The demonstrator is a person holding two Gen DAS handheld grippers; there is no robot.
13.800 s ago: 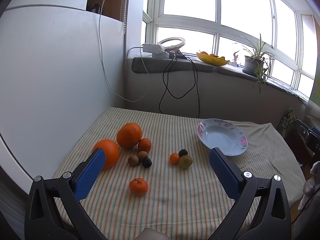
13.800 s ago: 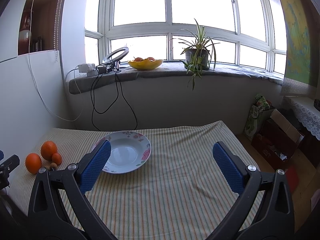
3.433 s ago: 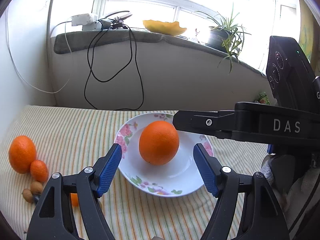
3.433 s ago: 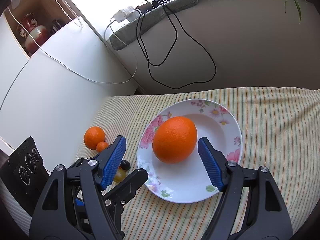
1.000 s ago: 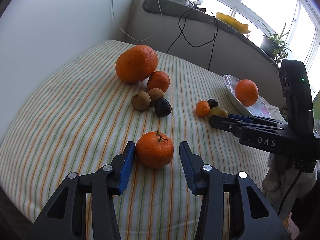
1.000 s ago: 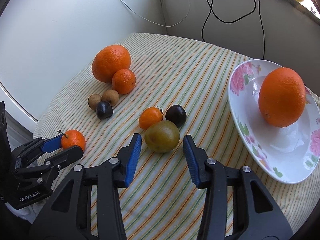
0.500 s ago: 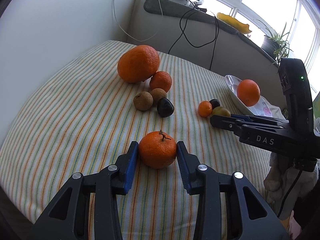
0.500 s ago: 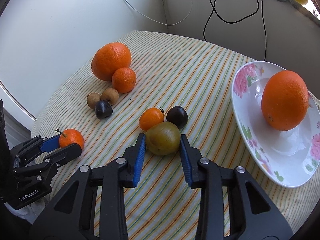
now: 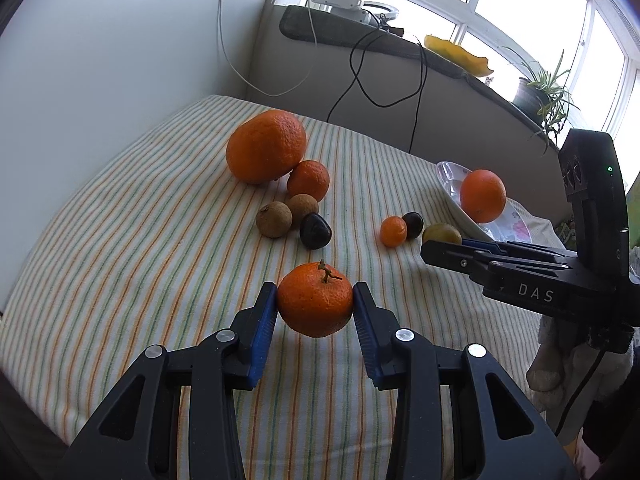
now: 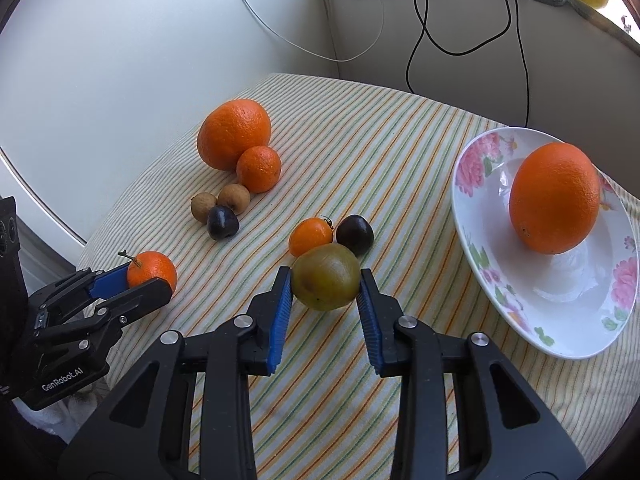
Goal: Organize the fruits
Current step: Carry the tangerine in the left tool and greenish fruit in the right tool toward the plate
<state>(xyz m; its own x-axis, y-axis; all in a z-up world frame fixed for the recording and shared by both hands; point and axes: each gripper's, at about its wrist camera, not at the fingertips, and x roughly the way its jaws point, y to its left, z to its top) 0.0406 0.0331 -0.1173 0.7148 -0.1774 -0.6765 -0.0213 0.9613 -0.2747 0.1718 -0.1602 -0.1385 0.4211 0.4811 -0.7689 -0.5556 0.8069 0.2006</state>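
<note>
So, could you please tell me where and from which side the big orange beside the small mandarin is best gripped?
Grip the big orange across its widest middle, coming down from above. It is round and lies on the striped cloth, so any lower grip would slip. Put one pad on the wall side and one on the plate side; the small mandarin touches its near side, so I would probably keep the fingers off that flank.

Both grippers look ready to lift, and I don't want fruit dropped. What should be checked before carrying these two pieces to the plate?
1. Left gripper pads pressed on the stemmed mandarin: ok, jaws just closed on it.
2. Right gripper pads on the greenish-yellow plum: ok, jaws just closed on it.
3. Neighbours free of the plum: not ok; the small orange fruit and dark plum sit right against it.
4. Room on the floral plate: ok, only one orange.
5. Grip firmness: cannot tell.
</note>
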